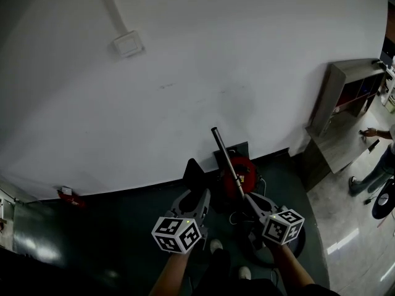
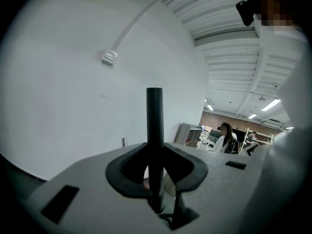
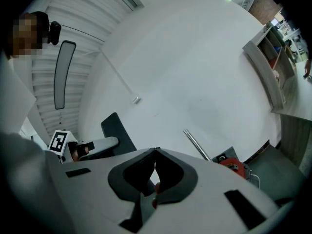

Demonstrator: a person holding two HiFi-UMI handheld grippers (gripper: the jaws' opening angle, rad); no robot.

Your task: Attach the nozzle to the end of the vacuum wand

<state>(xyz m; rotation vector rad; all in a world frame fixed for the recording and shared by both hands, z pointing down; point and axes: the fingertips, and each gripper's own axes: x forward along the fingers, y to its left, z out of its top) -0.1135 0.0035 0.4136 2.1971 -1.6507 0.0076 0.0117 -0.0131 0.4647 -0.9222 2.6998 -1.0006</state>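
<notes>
Nozzle [image 2: 154, 116] stands clamped between left gripper [image 2: 155, 152] jaws

The left gripper [image 2: 155, 150] and right gripper [image 3: 155, 152] are grey with dark pads [image 3: 130, 175] and black-and-white marker cubes [image 1: 177, 234].

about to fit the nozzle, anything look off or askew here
nothing spilled or broken; the vacuum wand just stands tilted near the wall, its top end bare, the nozzle not yet on
</notes>
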